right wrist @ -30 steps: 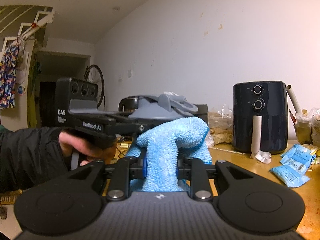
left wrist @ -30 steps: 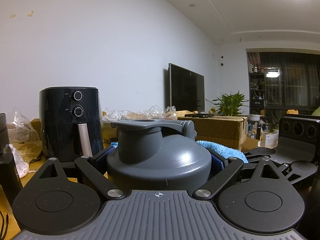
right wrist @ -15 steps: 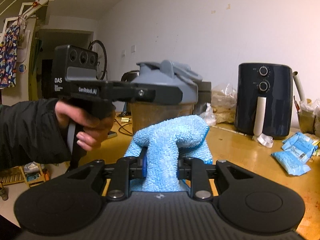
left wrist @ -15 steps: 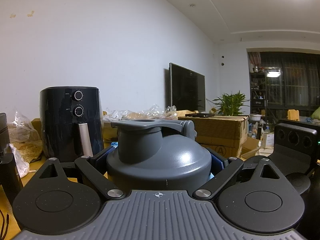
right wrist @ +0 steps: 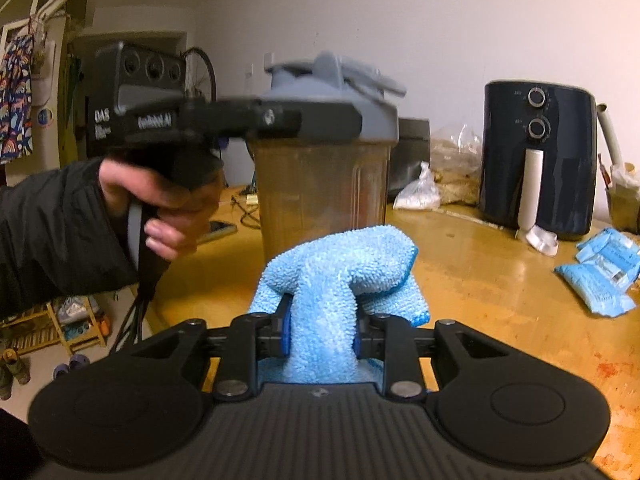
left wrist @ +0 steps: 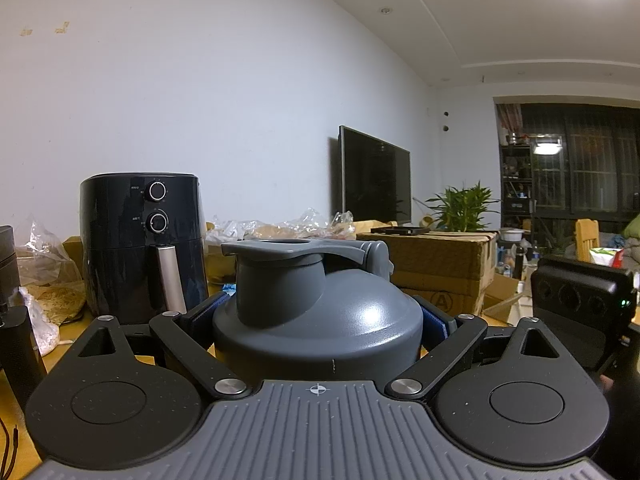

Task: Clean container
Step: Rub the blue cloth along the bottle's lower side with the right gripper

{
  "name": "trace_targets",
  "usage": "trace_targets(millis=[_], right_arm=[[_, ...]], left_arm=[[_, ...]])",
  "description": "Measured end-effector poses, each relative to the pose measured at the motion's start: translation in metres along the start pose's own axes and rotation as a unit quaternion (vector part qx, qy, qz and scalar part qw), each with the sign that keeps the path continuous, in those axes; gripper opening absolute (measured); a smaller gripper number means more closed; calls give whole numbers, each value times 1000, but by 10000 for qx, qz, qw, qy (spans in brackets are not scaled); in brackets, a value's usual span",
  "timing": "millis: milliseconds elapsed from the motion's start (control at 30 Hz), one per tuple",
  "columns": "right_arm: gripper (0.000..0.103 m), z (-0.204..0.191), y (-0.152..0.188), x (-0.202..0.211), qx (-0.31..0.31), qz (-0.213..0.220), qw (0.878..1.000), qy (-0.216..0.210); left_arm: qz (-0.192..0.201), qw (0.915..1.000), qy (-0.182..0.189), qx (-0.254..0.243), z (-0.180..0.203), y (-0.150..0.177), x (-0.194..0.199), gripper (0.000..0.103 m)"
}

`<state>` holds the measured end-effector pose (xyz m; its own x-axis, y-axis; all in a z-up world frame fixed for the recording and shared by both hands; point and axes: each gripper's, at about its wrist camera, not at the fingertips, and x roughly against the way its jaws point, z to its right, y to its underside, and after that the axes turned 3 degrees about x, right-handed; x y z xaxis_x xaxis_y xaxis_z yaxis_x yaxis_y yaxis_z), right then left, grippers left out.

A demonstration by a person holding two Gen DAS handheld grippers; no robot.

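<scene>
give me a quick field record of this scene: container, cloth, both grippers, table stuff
container: translucent brown tumbler with grey flip-top lid, upright, lid on
left gripper: clamped around the lid
right gripper: shut on the fluffy light blue microfibre cloth
cloth vs tumbler: in front, low; contact unclear
table: glossy yellow wooden top
other items: black air fryer; blue packets

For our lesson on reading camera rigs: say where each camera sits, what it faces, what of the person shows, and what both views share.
Left wrist: on the left gripper, facing the shaker bottle's grey lid clamped in it; no body shows.
Right wrist: on the right gripper, facing the blue cloth it pinches; a hand and sleeve show.
Shared: bottle, air fryer.
</scene>
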<state>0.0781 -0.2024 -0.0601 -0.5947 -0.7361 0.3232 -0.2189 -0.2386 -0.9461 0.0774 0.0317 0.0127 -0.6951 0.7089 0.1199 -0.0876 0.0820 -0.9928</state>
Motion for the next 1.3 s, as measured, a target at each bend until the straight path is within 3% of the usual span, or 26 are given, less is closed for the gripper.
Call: trace_targets(millis=[200,333,500,967,1300], right_arm=[[23,2,3,-7,-50,-221,9997,-50],[24,3,10,-19,-37,-586,9982,-100],[24,5,12,-20,-110,-605,9980,-152],[26,2,10,-18,10,-518,9986,-105],[26,1,2,-4,2,-39,10000,-32]], left_arm=[[-6,10000,4,1,-1,-1,0,95],[-8,10000,-7,-1,0,-1,-1,95],[-8,10000,-15,0,0,-1,-1,95],[2,10000,-35,-3,1,0,-2,95],[15,10000,-40,1,2,-2,-1,95]])
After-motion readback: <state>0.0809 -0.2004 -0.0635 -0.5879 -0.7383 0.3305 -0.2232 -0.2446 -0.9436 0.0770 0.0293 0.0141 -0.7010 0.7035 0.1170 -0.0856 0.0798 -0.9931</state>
